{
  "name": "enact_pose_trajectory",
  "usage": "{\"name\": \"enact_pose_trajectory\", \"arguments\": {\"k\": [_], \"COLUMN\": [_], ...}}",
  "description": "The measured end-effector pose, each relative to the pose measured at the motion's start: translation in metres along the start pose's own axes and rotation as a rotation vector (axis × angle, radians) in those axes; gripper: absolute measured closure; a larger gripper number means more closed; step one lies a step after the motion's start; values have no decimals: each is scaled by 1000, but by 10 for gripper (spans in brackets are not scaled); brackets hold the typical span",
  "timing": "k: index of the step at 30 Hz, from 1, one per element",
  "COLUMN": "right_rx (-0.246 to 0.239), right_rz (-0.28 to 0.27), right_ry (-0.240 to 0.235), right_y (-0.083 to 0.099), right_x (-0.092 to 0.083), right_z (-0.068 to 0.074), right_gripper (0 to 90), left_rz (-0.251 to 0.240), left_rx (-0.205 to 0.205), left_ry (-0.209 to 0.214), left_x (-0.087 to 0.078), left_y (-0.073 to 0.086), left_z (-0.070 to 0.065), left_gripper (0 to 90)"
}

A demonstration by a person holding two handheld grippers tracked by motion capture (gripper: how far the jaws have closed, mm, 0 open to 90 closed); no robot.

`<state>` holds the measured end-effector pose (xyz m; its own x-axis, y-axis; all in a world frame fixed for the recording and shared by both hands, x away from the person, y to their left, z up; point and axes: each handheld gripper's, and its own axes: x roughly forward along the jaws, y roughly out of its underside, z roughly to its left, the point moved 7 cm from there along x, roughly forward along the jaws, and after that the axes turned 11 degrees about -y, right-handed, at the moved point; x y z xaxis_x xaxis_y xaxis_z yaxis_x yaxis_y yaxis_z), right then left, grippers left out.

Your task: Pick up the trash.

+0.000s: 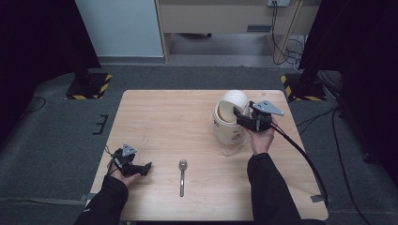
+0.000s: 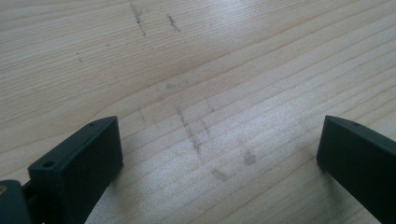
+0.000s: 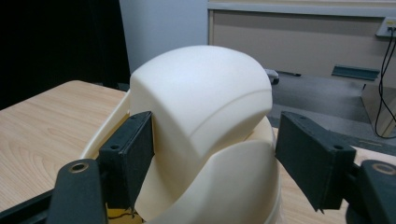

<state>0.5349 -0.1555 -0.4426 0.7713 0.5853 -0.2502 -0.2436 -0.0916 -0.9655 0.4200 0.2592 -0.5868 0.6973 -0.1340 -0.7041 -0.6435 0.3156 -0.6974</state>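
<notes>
At the far right of the pale wooden bench point(image 1: 164, 122) stands the cream plastic rice cooker with its domed lid point(image 3: 205, 93) raised. Our right tongs point(image 3: 215, 144) straddle that lid, jaws apart, the left one against its side, the right one a little off; no grip yet, so we judge the lid work barely begun. The right hand reaches forward, level. Our left tongs point(image 2: 219, 154) rest open, near the metal spoon point(image 1: 182, 176)
</notes>
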Motion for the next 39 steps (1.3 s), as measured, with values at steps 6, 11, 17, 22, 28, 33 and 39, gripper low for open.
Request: {"name": "enact_pose_trajectory", "arguments": {"k": [6, 11, 17, 22, 28, 33, 39], "right_rx": [-11, -29, -54, -52, -27, -16, 10], "right_rz": [-18, -24, -36, -46, -123, -133, -49], "right_ry": [-23, -32, -50, -60, -59, -42, -28], "right_y": [-4, -6, -10, -15, -36, -36, -2], "right_x": [0, -3, -11, -20, -47, -78, -107], "right_z": [2, 4, 9, 11, 6, -4, -16], "right_gripper": [306, 341, 376, 355, 299, 227, 145], "left_rz": [1, 1, 1, 1, -1, -5, 8], "left_rx": [0, 0, 0, 0, 9, 14, -20], "left_ry": [0, 0, 0, 0, 11, 18, 40], "left_x": [0, 0, 0, 0, 0, 0, -6], "left_y": [0, 0, 0, 0, 0, 0, -2], "left_z": [0, 0, 0, 0, 0, 2, 3], "left_gripper": [0, 0, 0, 0, 0, 0, 96]}}
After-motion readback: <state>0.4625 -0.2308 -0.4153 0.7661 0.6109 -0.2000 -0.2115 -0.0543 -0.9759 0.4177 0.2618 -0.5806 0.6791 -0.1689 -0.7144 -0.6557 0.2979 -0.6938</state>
